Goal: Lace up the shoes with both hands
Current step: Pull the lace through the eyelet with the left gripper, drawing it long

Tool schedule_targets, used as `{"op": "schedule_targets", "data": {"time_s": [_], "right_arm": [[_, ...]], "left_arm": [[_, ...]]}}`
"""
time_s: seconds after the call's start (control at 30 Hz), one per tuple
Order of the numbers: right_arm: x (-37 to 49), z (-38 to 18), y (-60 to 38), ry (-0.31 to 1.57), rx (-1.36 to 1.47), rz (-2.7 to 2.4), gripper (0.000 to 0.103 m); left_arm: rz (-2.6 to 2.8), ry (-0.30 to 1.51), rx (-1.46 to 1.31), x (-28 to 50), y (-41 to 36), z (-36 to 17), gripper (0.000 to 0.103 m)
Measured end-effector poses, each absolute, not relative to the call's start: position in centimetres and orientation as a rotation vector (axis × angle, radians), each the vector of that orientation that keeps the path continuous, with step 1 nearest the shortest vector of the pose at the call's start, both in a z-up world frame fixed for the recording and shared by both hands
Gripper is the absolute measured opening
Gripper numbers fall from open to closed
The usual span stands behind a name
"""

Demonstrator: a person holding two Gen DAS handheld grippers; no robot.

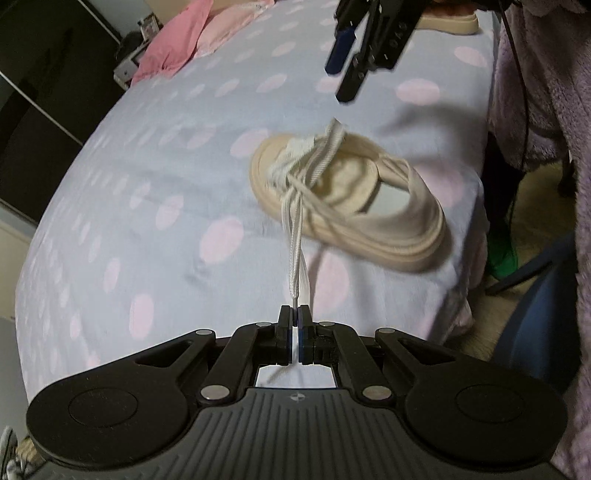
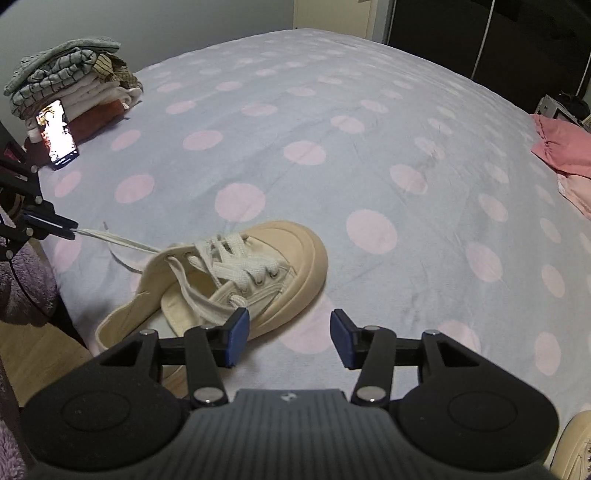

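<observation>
A cream canvas shoe (image 1: 351, 199) with white laces lies on the dotted bedspread; it also shows in the right wrist view (image 2: 229, 280). My left gripper (image 1: 294, 314) is shut on the tip of a white lace (image 1: 297, 251) and holds it taut away from the shoe; it appears at the left edge of the right wrist view (image 2: 72, 232). My right gripper (image 2: 289, 338) is open and empty, just in front of the shoe's toe side; it appears at the top of the left wrist view (image 1: 347, 74). A loose lace end (image 2: 118, 258) lies beside the shoe.
A pile of folded clothes (image 2: 74, 85) with a lit phone (image 2: 57, 134) leaning on it sits at the bed's far corner. Pink garments (image 2: 565, 151) lie on the other side. A second cream shoe (image 1: 450, 20) rests near the bed edge. The shoe is close to the bed's edge (image 1: 476, 221).
</observation>
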State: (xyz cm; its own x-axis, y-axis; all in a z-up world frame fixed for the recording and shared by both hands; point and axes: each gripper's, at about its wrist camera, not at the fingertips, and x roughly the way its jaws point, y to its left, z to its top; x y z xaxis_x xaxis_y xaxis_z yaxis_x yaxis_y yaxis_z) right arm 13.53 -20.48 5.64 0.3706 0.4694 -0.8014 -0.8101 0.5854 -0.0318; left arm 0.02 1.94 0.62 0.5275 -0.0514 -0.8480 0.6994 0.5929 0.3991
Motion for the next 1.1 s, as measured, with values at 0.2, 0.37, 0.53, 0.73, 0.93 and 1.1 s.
{"op": "schedule_targets", "data": {"time_s": [0.2, 0.37, 0.53, 0.73, 0.93, 1.1], "right_arm": [[13.3, 6.5, -20.1, 0.8, -0.454, 0.857, 0.058], [13.1, 7.1, -19.7, 0.777, -0.455, 0.866, 0.06], [13.1, 7.4, -19.5, 0.768, -0.454, 0.877, 0.062], [13.1, 7.1, -19.1, 0.769, -0.455, 0.88, 0.063], [13.3, 7.1, -19.2, 0.772, -0.456, 0.885, 0.067], [13.0, 7.1, -18.6, 0.763, -0.476, 0.9, 0.068]], "left_arm": [[-0.48, 0.977, 0.822, -1.3, 3.5, 0.3, 0.001], [-0.457, 0.999, 0.746, -1.1, 4.3, -0.4, 0.001], [-0.42, 1.037, 0.577, 1.0, 5.7, -2.3, 0.001], [-0.337, 1.128, 0.388, 3.8, 8.1, -5.6, 0.001], [-0.204, 1.176, 0.051, 5.6, 12.3, -6.3, 0.002], [-0.096, 1.166, -0.186, 5.8, 15.1, -6.2, 0.014]]}}
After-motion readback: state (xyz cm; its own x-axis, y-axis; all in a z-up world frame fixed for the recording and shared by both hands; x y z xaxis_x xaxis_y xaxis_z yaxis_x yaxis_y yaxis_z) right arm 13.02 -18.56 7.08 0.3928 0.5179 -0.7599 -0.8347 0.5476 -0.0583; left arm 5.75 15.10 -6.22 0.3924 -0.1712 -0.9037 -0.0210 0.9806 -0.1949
